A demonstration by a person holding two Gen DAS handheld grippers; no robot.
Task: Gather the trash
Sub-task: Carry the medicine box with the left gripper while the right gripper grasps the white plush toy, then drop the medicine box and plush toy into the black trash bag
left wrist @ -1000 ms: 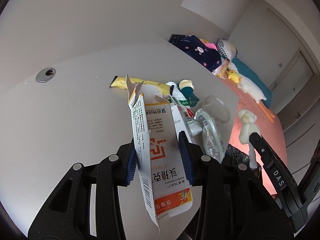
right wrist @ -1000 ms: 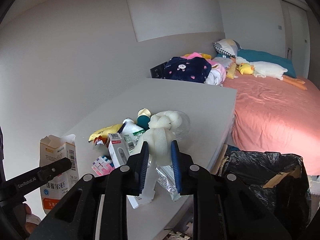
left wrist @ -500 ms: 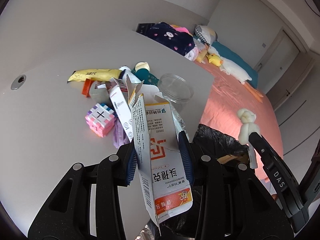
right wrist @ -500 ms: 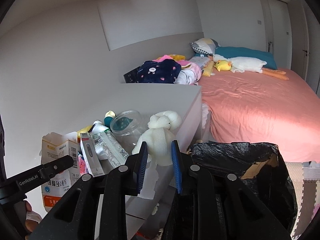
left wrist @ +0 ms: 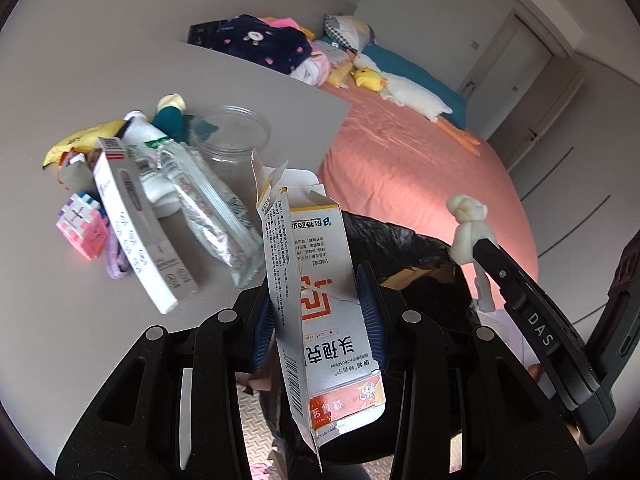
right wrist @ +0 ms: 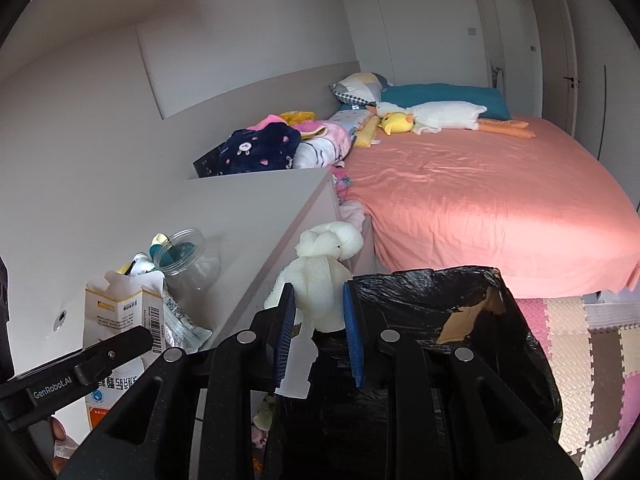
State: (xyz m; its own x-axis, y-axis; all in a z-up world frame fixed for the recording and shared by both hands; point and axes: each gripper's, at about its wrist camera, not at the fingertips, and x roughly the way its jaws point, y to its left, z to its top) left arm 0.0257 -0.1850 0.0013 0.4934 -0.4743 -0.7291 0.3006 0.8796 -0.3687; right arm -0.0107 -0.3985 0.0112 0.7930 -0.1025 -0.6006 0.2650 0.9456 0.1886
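Notably, torn white carton (left wrist: pixel 328 312) (orange base, flaps ripped open).

You have two grippers, one torn carton (left wrist: pixel 320 300), one white foam lump (right wrist: pixel 324 276), one black bin bag (right wrist: pixel 460 340), one clear jar (left wrist: pixel 236 132), one pink puzzle cube (left wrist: pixel 82 226) at left.

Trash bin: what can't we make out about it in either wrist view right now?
- Trash bin interior: right wrist view, black liner too dark; only a cardboard scrap shows.
- Bin base: right wrist view, right gripper covers it.
- Bin rim: left wrist view, medicine carton and left gripper cover most.
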